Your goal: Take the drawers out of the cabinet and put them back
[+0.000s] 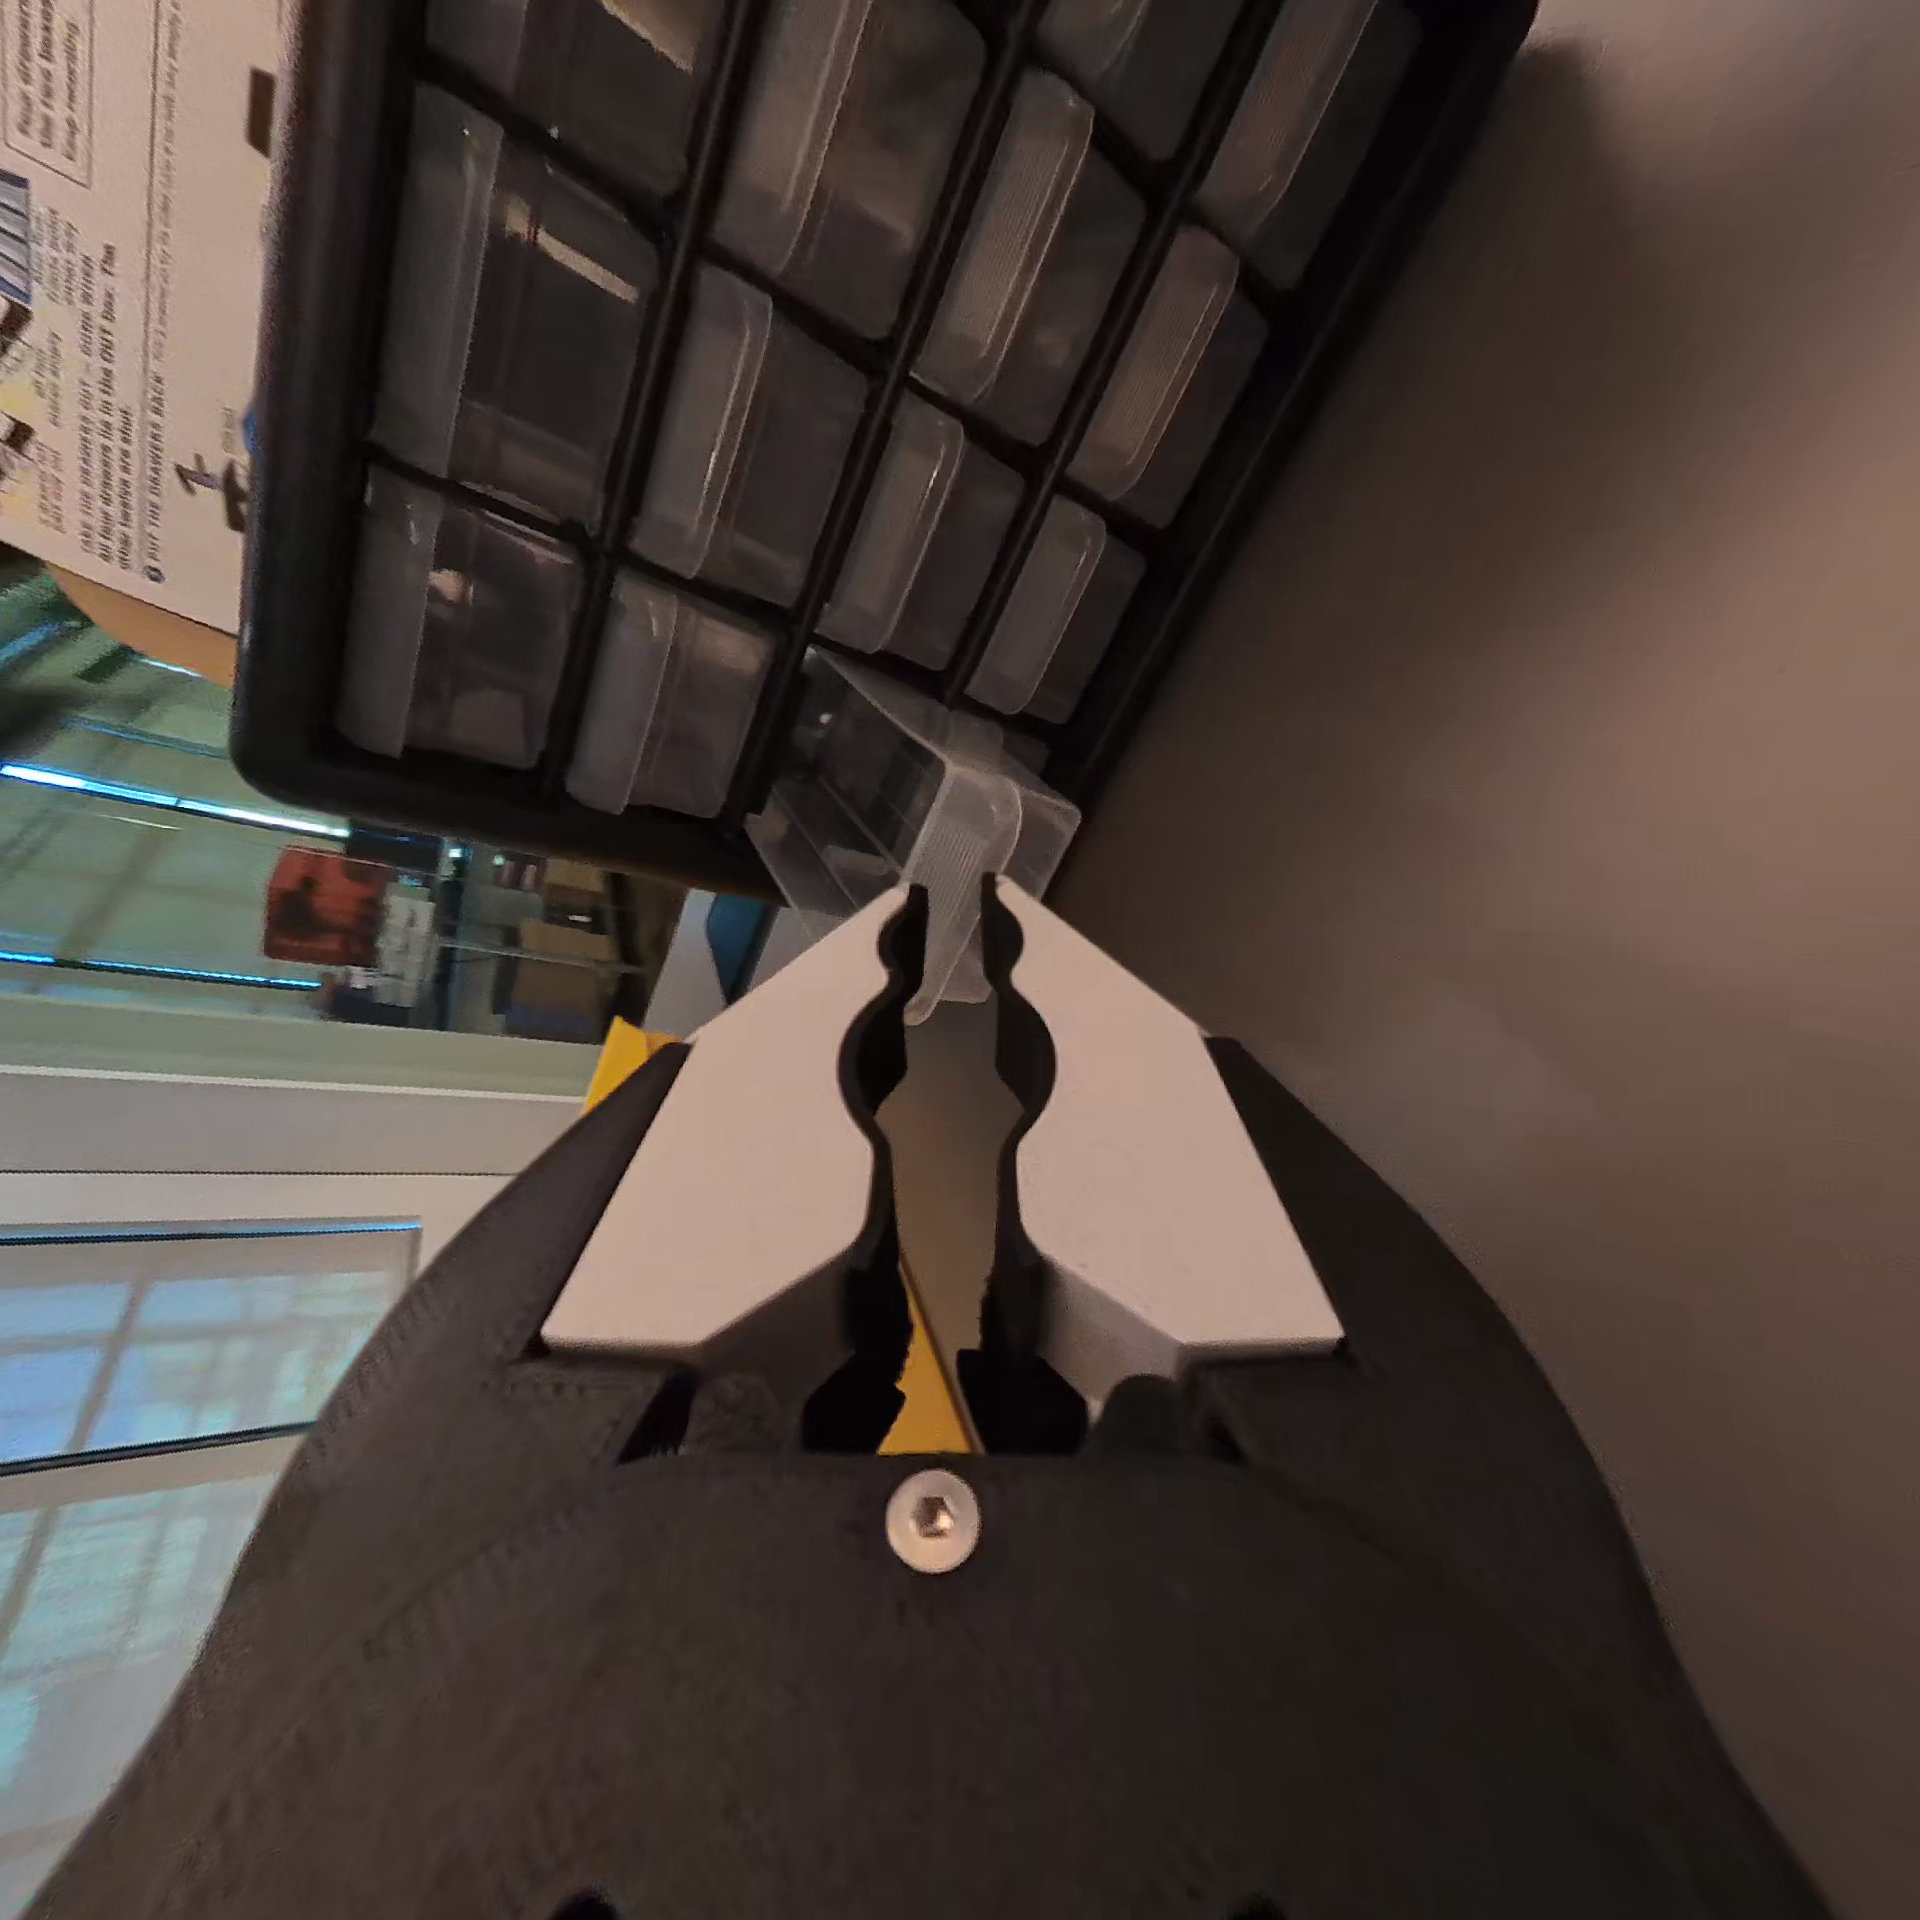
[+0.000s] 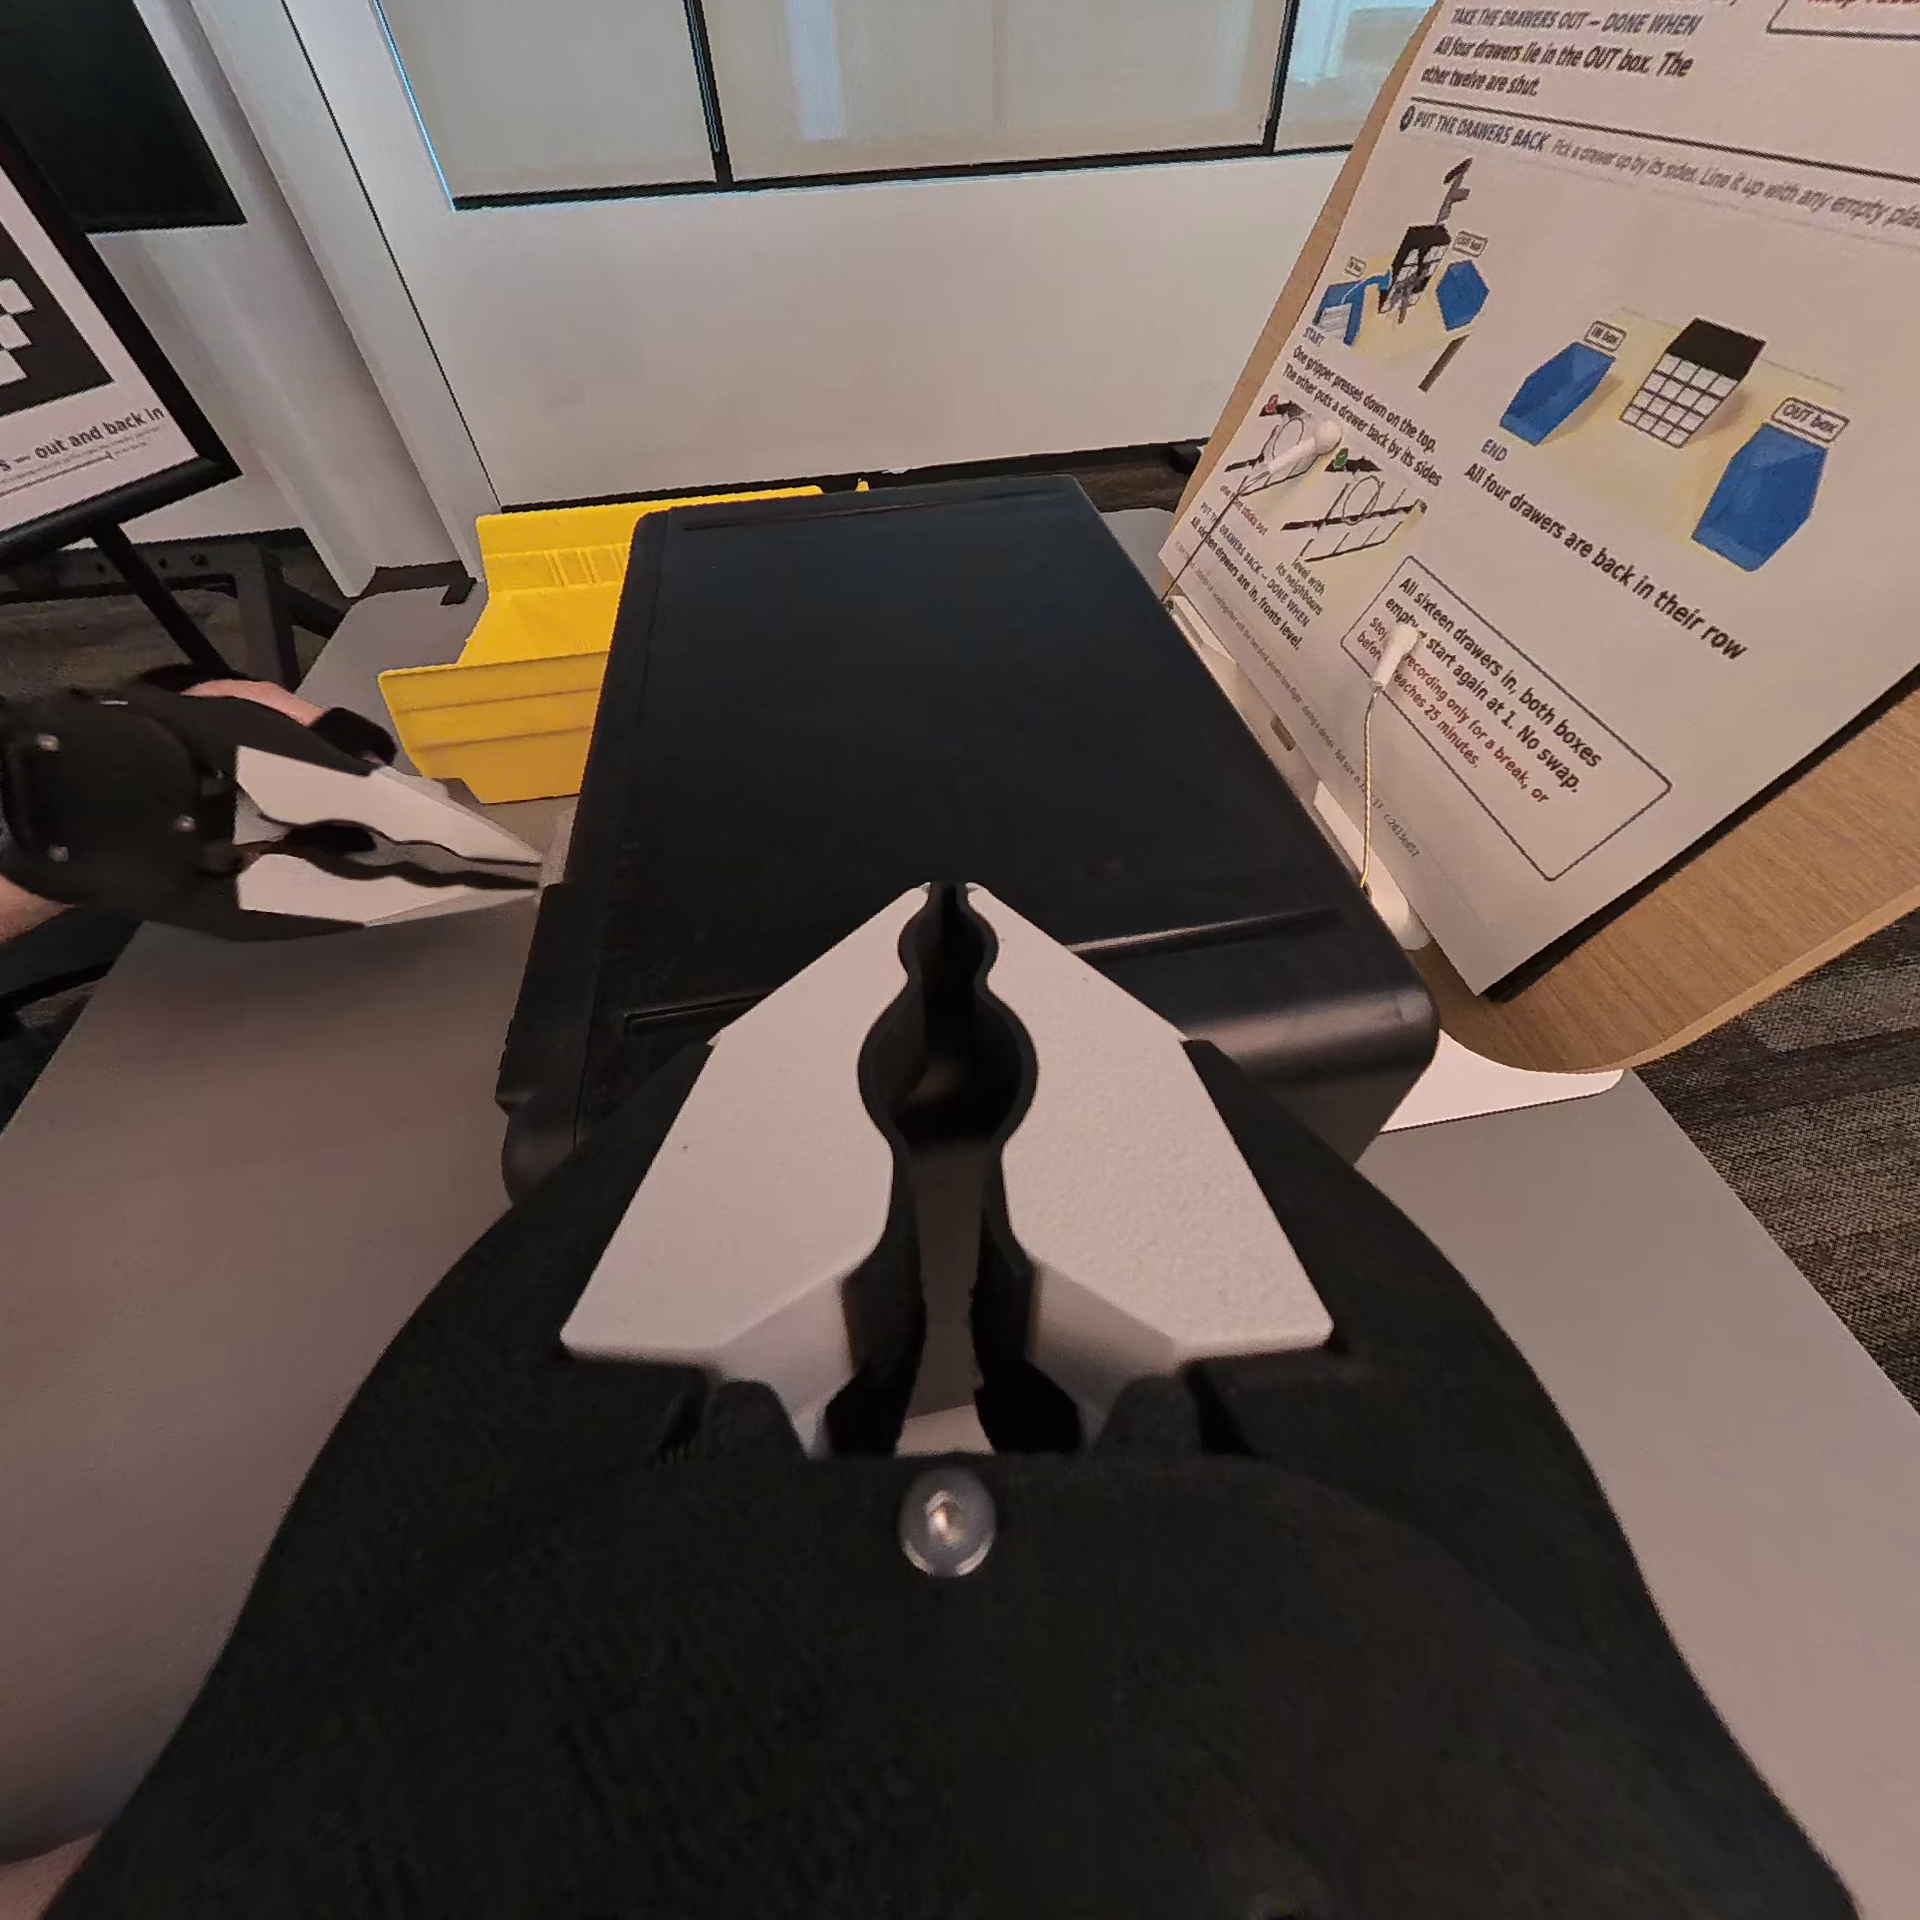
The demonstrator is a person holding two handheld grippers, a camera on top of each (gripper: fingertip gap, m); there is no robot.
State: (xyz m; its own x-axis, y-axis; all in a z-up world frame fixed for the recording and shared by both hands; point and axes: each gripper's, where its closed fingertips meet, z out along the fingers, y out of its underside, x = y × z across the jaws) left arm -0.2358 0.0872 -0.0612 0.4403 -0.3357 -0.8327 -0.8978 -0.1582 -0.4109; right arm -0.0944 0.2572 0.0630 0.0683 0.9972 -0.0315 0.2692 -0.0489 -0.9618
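The left claw [image 1: 951, 904] pinches the clear pull tab of a drawer [image 1: 914, 800], its white fingers [image 1: 821, 1039] closed on the tab from both sides. That drawer sticks partway out of the cabinet [image 1: 312, 416], in the row nearest the grey table [image 1: 1558, 935]; the left wrist view is rolled sideways, so the table shows at the right of it. The other clear drawers sit flush in their black grid.

The right claw [image 2: 948, 894] is closed with nothing between its tips, which rest on or just above the near edge of the cabinet's [image 2: 935, 707] flat black top; contact cannot be told for sure. In the right wrist view the left claw [image 2: 530, 868] reaches in from the left to the cabinet's front face, a hand behind it.

A yellow bin [image 2: 499, 707] stands on the table just left of the cabinet, toward the far side. A sheet of drawings and text on a board [image 2: 1558, 468] leans at the right, close beside the cabinet. A second board [image 2: 94, 416] stands at the far left.
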